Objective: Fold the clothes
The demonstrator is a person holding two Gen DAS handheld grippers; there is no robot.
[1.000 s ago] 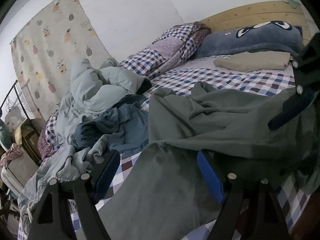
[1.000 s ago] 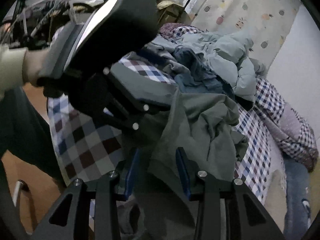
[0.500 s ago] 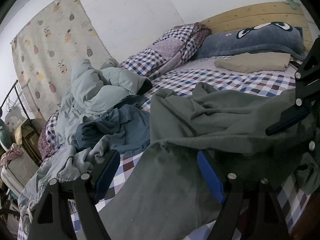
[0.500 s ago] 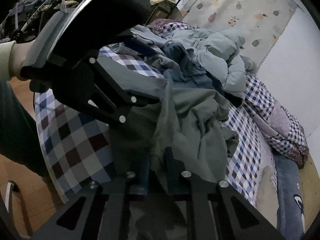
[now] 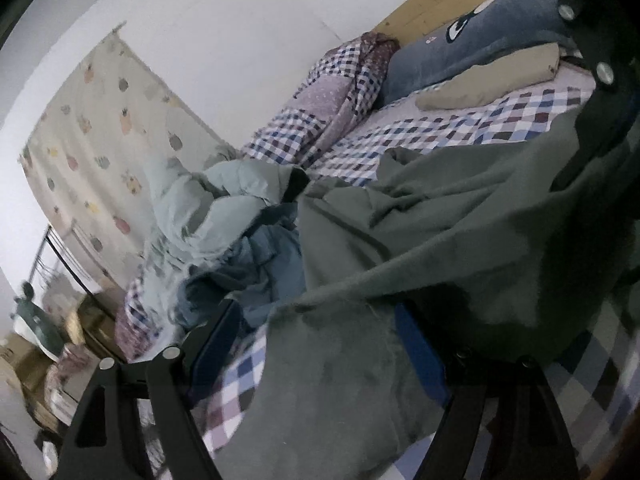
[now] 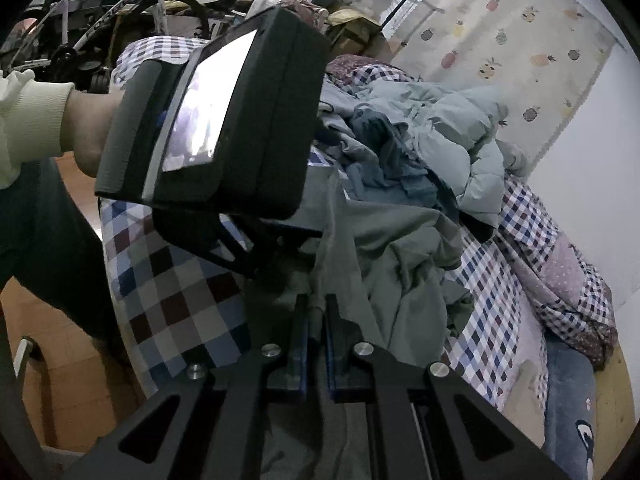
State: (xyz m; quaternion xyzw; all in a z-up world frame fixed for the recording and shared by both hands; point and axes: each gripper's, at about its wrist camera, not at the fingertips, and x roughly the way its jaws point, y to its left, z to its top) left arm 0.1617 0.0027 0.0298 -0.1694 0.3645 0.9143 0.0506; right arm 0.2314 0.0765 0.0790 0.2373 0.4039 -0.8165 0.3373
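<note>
Pinching a fold of the grey-green garment [image 6: 400, 280], the right gripper [image 6: 317, 320] is seen with its fingers pressed together on the cloth. The left gripper [image 5: 320, 344] is spread wide, its blue pads either side of the same garment's lower edge without closing on it. The garment is draped over the checked bedsheet [image 5: 460, 128], beside the pile of pale blue clothes [image 5: 224, 216] on that sheet. A folded beige item [image 5: 488, 80] lies near the headboard end of the sheet.
</note>
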